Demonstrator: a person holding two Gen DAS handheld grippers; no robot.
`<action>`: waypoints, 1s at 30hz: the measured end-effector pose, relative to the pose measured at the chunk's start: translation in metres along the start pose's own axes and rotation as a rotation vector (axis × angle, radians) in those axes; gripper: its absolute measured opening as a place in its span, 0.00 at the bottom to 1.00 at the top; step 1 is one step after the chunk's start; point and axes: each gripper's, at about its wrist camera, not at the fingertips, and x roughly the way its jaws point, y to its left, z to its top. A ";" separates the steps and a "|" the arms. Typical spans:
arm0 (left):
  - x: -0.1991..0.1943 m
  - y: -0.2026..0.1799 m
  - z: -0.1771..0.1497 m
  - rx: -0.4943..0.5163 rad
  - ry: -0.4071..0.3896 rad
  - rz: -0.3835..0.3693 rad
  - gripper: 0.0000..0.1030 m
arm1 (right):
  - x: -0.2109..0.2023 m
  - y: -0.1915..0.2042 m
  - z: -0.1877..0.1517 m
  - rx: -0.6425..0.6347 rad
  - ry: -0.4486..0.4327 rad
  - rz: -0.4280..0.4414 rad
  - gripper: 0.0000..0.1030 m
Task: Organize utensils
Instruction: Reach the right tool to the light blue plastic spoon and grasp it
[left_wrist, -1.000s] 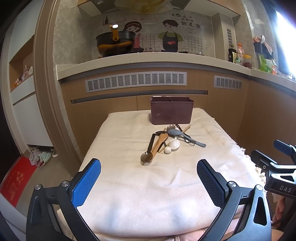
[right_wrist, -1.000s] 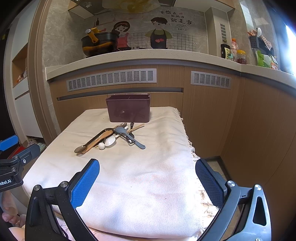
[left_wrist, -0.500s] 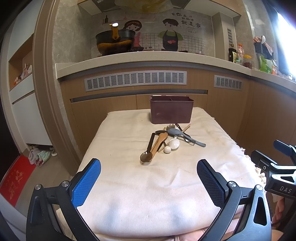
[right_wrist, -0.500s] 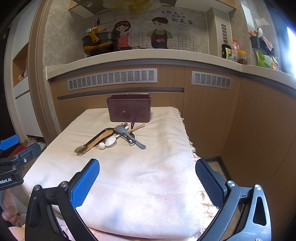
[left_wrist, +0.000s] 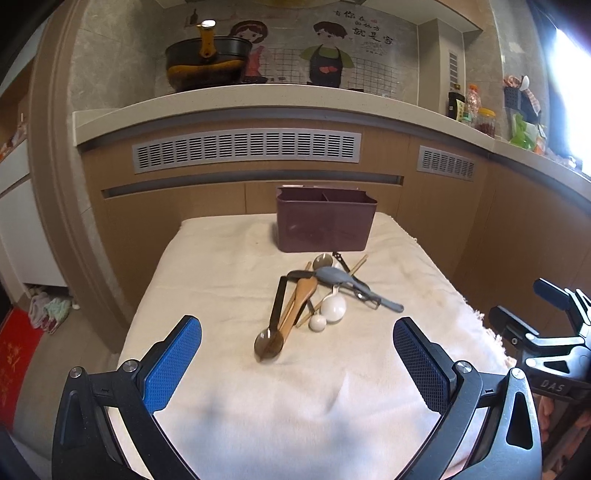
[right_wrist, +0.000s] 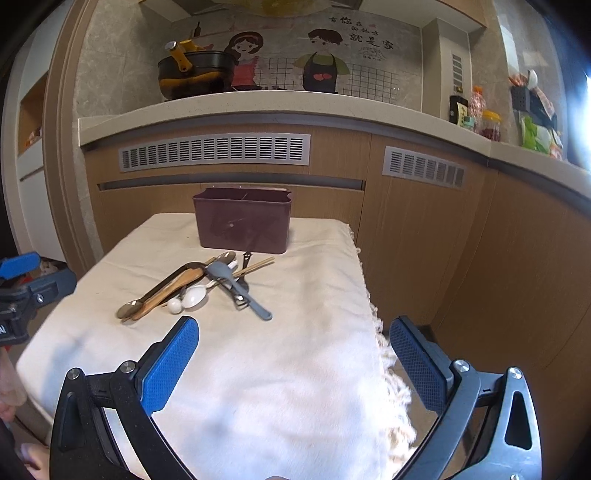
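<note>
A heap of utensils lies mid-table on a cream cloth (left_wrist: 295, 406): a metal spoon with a black handle (left_wrist: 271, 332), a wooden spoon (left_wrist: 301, 299), a white ceramic spoon (left_wrist: 332, 308), a grey silicone spoon (left_wrist: 351, 282), chopsticks (left_wrist: 356, 266). Behind them stands a maroon divided holder (left_wrist: 327, 223), seemingly with nothing in it. My left gripper (left_wrist: 297, 345) hovers open just short of the heap. In the right wrist view the heap (right_wrist: 199, 284) and the holder (right_wrist: 243, 221) sit ahead to the left; my right gripper (right_wrist: 293, 343) is open over the cloth's fringed right edge.
Close behind the table runs a wooden counter front with vents (left_wrist: 245, 149); a wok (left_wrist: 207, 64) sits on top. Jars and bottles (left_wrist: 480, 116) stand at the counter's right. The floor drops away left (left_wrist: 66, 325) and right (right_wrist: 424, 332) of the table.
Both grippers have moved forward toward the utensil heap, which now looks larger and closer. Jaws stay open; the utensils lie as before.
</note>
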 end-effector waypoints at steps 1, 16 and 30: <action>0.006 0.001 0.004 0.003 0.002 0.001 1.00 | 0.009 0.002 0.005 -0.021 0.001 -0.018 1.00; 0.113 0.061 0.020 -0.033 0.136 0.124 1.00 | 0.148 0.038 0.055 -0.191 0.161 0.206 1.00; 0.130 0.110 0.015 -0.125 0.218 0.121 1.00 | 0.238 0.089 0.053 -0.296 0.378 0.429 0.41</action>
